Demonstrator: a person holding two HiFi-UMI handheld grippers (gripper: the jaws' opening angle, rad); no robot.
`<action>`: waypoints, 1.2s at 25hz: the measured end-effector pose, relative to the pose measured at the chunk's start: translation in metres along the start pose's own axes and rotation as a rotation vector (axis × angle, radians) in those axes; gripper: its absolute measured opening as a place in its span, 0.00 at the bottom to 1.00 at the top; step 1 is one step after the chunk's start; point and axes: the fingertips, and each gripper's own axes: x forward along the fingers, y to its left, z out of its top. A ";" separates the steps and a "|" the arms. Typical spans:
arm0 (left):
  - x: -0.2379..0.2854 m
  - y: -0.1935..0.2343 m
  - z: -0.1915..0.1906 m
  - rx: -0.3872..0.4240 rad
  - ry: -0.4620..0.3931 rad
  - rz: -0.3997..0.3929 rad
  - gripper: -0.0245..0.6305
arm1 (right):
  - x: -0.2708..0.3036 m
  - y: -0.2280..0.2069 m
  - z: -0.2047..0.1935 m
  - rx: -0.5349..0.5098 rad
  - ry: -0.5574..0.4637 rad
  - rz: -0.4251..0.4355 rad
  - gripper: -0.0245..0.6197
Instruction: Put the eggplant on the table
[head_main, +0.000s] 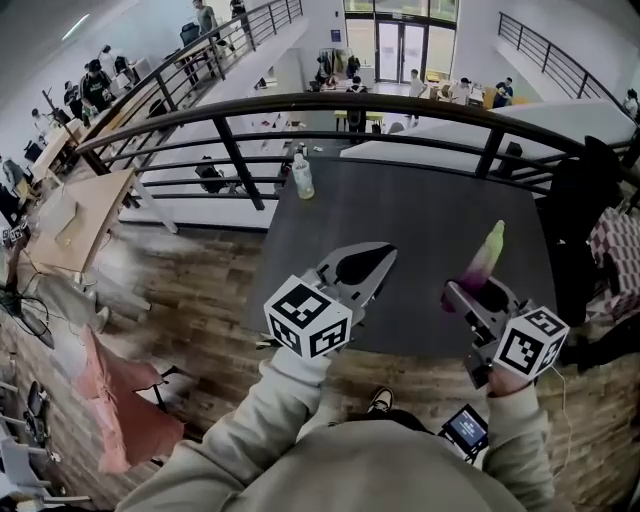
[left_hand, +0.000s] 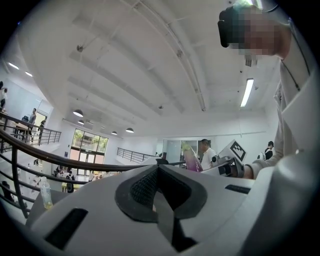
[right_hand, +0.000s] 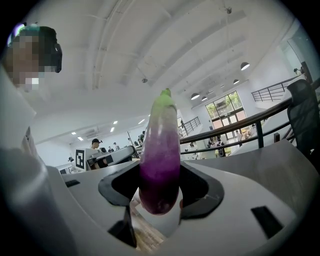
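- While my right gripper (right_hand: 159, 192) grips the eggplant (right_hand: 160, 155) upright by its purple end, it hangs over the dark table (head_main: 400, 215).
- My left gripper (left_hand: 159, 170) is clenched on nothing.

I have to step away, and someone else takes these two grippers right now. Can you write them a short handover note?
Right gripper: shut on the eggplant, which it holds upright, green tip up, purple end between the jaws.
Left gripper: jaws together, nothing in them, over the near part of the table.
Table: dark top; a bottle stands near its far left corner.
Done: the eggplant is in hand, above the table's near edge.
Left: set it down on the table top, probably well away from the bottle, then open the right jaws.
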 end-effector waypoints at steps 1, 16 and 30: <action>0.010 0.003 0.001 -0.002 -0.001 0.001 0.04 | 0.002 -0.009 0.005 -0.003 0.002 0.003 0.41; 0.110 0.023 0.001 0.002 0.045 0.009 0.04 | -0.001 -0.102 0.043 0.030 0.011 0.033 0.41; 0.149 0.084 0.003 -0.013 0.024 -0.043 0.04 | 0.065 -0.120 0.048 0.010 0.063 0.032 0.41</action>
